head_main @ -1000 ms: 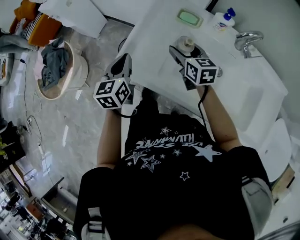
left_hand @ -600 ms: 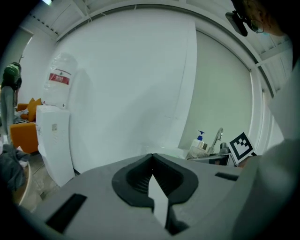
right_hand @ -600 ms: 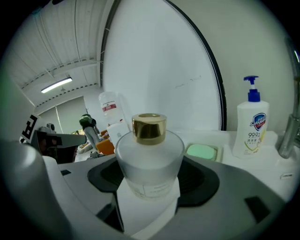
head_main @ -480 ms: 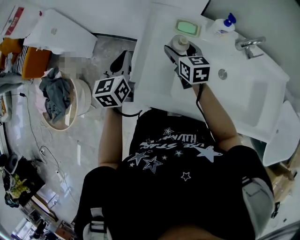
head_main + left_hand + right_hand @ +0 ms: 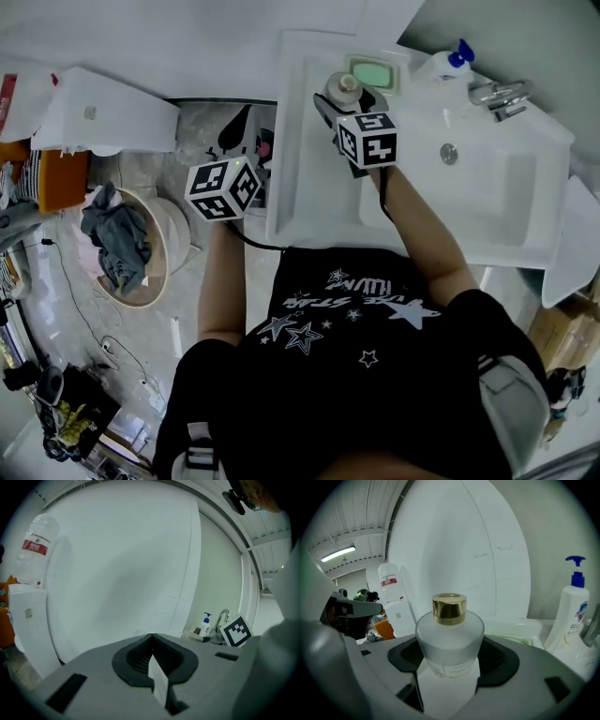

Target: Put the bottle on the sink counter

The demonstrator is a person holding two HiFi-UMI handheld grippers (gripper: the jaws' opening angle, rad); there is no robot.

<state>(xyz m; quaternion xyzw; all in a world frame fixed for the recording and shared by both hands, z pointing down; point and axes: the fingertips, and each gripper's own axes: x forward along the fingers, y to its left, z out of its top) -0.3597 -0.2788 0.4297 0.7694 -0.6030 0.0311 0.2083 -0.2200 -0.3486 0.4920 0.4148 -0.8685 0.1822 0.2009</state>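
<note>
My right gripper [image 5: 343, 101] is shut on a frosted glass bottle [image 5: 343, 86] with a gold cap and holds it upright over the back left of the white sink counter [image 5: 300, 159], just left of the green soap dish [image 5: 377, 71]. In the right gripper view the bottle [image 5: 450, 641] fills the space between the jaws of that gripper [image 5: 449, 670]; its base is hidden. My left gripper [image 5: 246, 131] hangs off the counter's left edge, over the floor. In its own view the left gripper [image 5: 152, 660] is shut with nothing in it.
A white pump bottle [image 5: 448, 62] and a chrome faucet [image 5: 497, 94] stand at the back of the basin [image 5: 487, 197]. On the floor to the left are a round basket of clothes [image 5: 127, 246] and a white box [image 5: 103, 112]. A large water bottle [image 5: 35, 550] stands beyond it.
The right gripper has carried the bottle farther back and left across the counter, ending beside the soap dish. The left gripper has stayed by the counter's left edge.
</note>
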